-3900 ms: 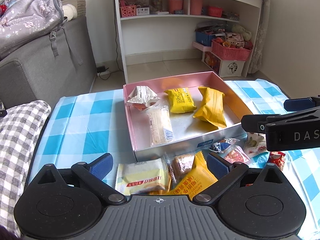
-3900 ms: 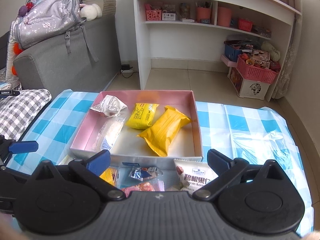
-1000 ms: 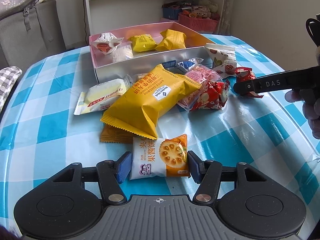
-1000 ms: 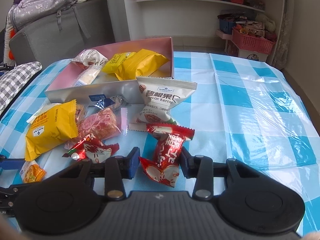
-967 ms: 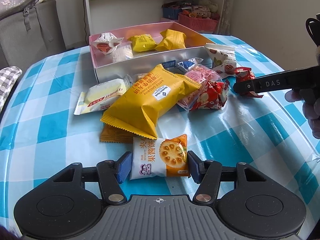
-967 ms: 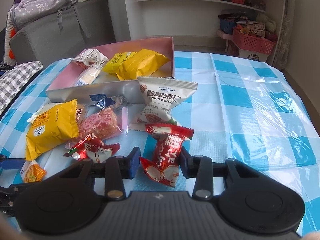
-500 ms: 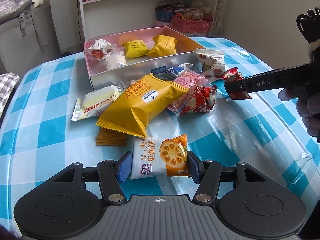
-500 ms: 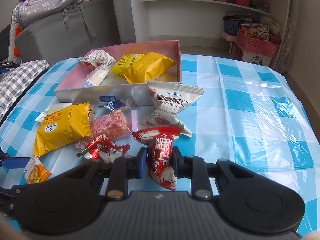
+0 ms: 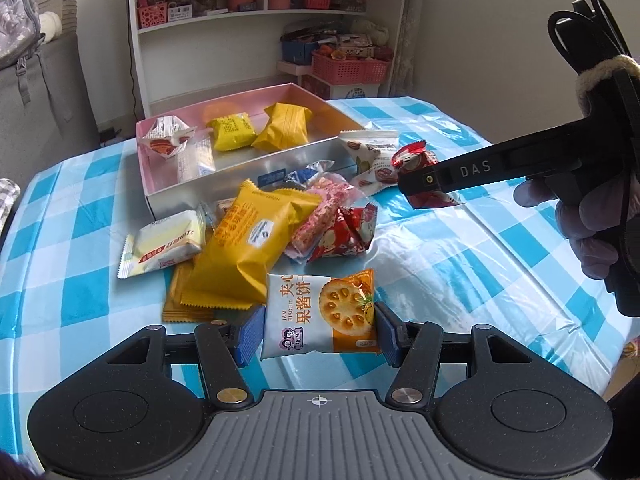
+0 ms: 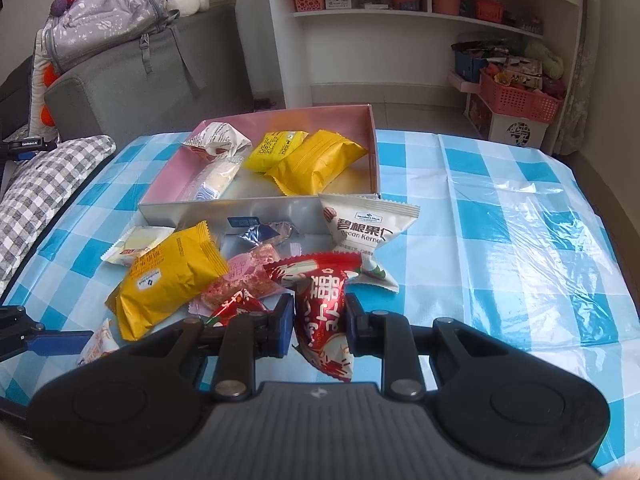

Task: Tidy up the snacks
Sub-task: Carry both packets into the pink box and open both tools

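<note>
My left gripper is shut on a white and orange jam biscuit packet, lifted just off the checked cloth. My right gripper is shut on a red snack packet, also raised; in the left wrist view that packet shows at the tip of the right gripper, held by a gloved hand. The pink-lined box holds two yellow packets, a white crumpled one and a clear one. Loose snacks lie in front of it: a big yellow packet, a red one, a pecan packet.
A blue and white checked cloth covers the table, with wrinkled plastic on its right side. Beyond stand a white shelf unit, a pink basket on the floor, and a grey sofa with a bag at the left.
The right gripper's jaws closed on the red packet and lifted it. The left gripper rose with the jam biscuit packet held between its pads.
</note>
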The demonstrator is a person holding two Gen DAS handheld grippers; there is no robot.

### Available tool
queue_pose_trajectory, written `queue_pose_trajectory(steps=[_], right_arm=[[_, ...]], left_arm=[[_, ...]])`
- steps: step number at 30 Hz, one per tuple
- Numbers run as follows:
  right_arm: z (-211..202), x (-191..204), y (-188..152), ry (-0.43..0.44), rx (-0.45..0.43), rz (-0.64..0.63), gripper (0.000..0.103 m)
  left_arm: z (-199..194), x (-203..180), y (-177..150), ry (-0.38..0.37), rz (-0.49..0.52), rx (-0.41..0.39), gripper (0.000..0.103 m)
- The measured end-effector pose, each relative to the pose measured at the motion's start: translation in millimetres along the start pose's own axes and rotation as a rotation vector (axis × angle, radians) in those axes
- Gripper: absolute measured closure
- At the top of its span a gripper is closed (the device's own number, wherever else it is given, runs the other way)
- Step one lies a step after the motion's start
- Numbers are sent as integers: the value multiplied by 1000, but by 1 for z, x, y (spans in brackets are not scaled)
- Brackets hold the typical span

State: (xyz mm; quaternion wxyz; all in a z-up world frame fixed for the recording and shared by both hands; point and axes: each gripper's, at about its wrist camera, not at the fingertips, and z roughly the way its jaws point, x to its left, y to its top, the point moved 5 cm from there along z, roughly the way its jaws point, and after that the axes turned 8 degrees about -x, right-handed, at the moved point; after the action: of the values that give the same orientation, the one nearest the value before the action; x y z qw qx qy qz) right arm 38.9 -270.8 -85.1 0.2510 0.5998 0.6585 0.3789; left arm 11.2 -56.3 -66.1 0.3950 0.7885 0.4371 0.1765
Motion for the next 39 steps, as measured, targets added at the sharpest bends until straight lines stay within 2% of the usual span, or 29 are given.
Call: queue_pose_trajectory(steps=[7,16,27,34,39], right_arm=[[-2,3,9,-1,-6,10,80],[3,4,31,-5,-36,44,80],[25,-6,60,-21,-60,119,80],[49,-15,75,-4,-77,211,79],[68,-20,79,-18,-74,236,79]], left_arm=[[-4,-14,16,-28,25,-34,47],[4,-12,43,-9,13,-74,47],[36,25,78,93,-49,-98,47],[73,52,100,172,-69,-107,47],[98,69,112,196,-80,-109,47]])
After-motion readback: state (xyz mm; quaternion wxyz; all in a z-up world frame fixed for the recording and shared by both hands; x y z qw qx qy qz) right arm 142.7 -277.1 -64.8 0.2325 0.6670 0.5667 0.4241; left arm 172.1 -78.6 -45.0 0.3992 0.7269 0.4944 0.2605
